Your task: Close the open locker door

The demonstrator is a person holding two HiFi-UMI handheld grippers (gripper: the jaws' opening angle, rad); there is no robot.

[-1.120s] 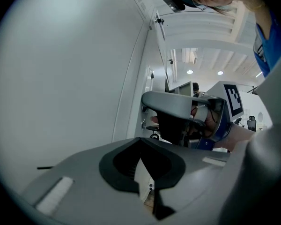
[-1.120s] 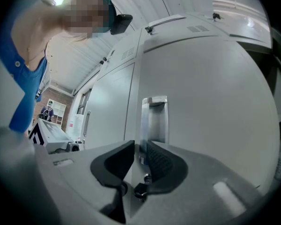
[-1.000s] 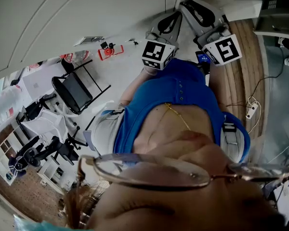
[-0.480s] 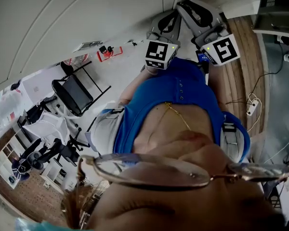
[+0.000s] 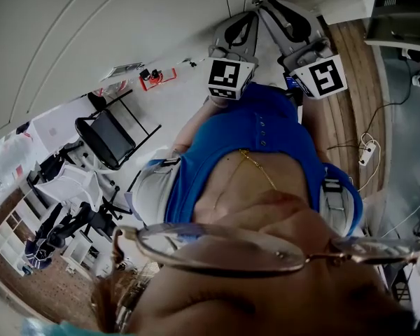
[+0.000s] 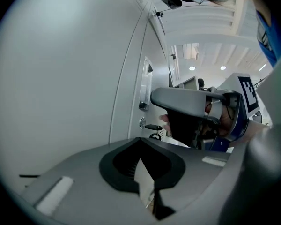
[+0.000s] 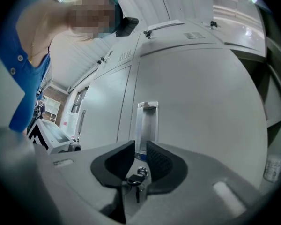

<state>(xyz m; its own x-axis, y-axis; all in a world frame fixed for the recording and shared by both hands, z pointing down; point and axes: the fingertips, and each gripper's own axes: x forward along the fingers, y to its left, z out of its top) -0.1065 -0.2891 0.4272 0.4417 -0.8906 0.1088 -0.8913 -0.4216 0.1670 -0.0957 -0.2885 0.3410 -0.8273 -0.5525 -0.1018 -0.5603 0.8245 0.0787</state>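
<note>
**Right gripper [image 7: 140,146] open at the lock of a flush locker door**

Grey lockers [image 7: 98,107] fill the right gripper view. The locker door [image 7: 196,102] straight ahead lies flush with its neighbour, the seam along its left edge closed. In the head view both grippers sit side by side, close before the locker fronts. The right gripper's jaws stand part-way apart and grip nothing, aimed at the door's left edge. The left gripper [image 6: 141,165] shows only a narrow slit between its pads, with nothing in it, and looks sideways at the right one. A tall recessed handle [image 7: 147,123] runs beside that left edge. Under it sits the lock [image 7: 141,172], and its black key [image 7: 131,178] shows low in the gap between the right jaws.
</note>
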